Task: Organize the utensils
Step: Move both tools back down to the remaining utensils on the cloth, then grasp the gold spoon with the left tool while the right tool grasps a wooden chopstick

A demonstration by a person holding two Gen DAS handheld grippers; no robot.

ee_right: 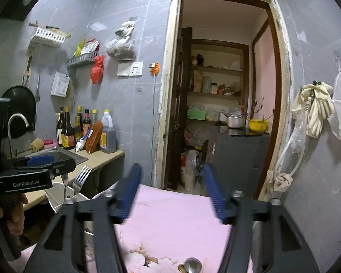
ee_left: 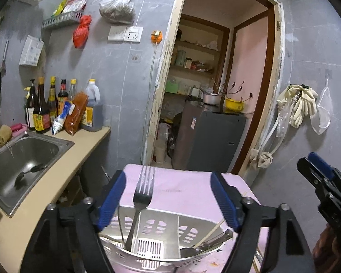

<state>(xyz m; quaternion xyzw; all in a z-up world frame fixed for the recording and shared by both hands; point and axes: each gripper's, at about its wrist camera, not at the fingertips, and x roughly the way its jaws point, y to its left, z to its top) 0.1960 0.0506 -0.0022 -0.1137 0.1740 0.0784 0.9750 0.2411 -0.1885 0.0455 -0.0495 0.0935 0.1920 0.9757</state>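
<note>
A metal utensil holder (ee_left: 161,234) stands on a pink-covered table (ee_left: 184,188). A fork (ee_left: 143,195) stands upright in its left compartment, tines up; chopsticks (ee_left: 212,231) and a spoon (ee_left: 188,251) lie in the right one. My left gripper (ee_left: 168,200) is open above the holder, jaws wide on either side, touching nothing. My right gripper (ee_right: 170,193) is open and empty over the pink cloth (ee_right: 170,223). In the right wrist view the fork (ee_right: 80,178) and left gripper (ee_right: 43,166) show at left. A spoon bowl (ee_right: 193,265) lies on the cloth by the bottom edge.
A steel sink (ee_left: 22,159) with a dark utensil (ee_left: 29,173) sits in the beige counter at left, with sauce bottles (ee_left: 47,104) behind. An open doorway (ee_left: 216,79) to a pantry with a grey cabinet (ee_left: 211,138) lies ahead. Gloves (ee_left: 302,104) hang on the right wall.
</note>
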